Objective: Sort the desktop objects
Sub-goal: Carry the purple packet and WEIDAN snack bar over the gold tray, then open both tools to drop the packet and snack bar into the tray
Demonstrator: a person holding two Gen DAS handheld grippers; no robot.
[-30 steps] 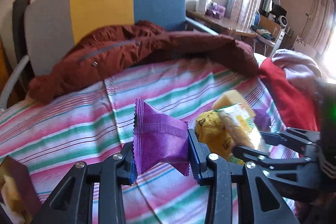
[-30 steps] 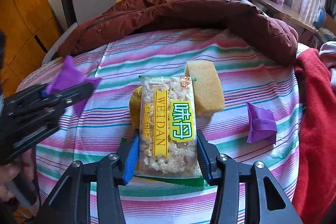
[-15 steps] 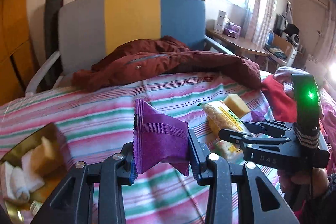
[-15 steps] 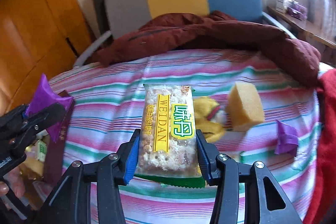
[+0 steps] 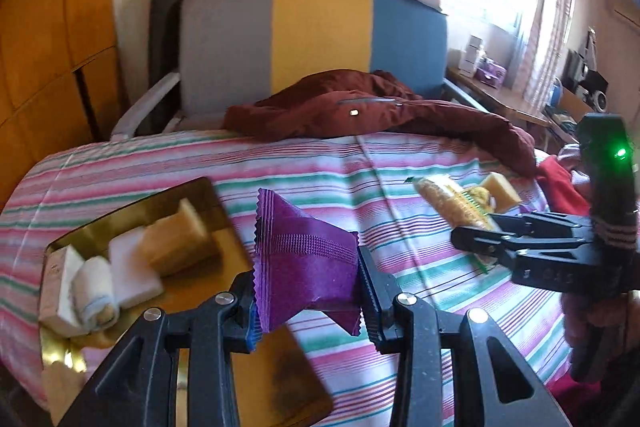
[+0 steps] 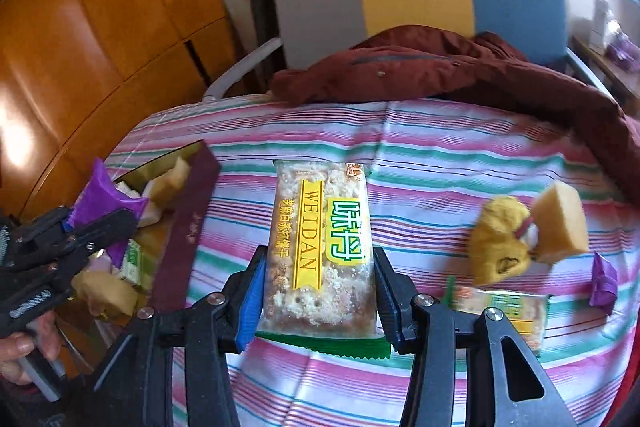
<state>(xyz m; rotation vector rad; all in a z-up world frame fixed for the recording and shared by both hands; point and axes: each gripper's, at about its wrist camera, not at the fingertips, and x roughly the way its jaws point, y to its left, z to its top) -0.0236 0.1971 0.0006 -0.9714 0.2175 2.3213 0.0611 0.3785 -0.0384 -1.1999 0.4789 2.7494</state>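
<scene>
Both grippers are swinging leftward across the striped bedspread (image 6: 460, 155) compared with a second ago: the gold-lined box (image 5: 120, 211), which was only a sliver at the left wrist view's edge then, is now lying directly under and ahead of the left gripper (image 5: 308, 291), and the wooden wardrobe (image 6: 80, 39) is filling far more of the right wrist view. The left gripper is clamping a purple sachet (image 5: 304, 259) between its nearly closed pads, holding it above the box's near edge. The right gripper (image 6: 318, 291) is squeezing a WEIDAN cracker packet (image 6: 320, 247) by its long sides, its pads pressing on the wrapper, and is carrying it above the bedspread just right of the box's maroon wall (image 6: 188, 223). Inside the box a yellow sponge (image 5: 180, 239), a white block (image 5: 132, 267) and a rolled white cloth (image 5: 96, 287) are sitting together. The things that were lying under the right gripper earlier are now sliding off to its right: a yellow plush toy (image 6: 500, 243) is touching another yellow sponge (image 6: 560, 223), a second cracker packet (image 6: 508, 311) is lying just in front of them, partly hidden by the gripper's right finger, and a second purple sachet (image 6: 602, 283) is resting nearby. A maroon jacket (image 6: 460, 67) is sprawling over the far edge of the bed, in front of a grey, yellow and blue chair back (image 5: 312, 39).
</scene>
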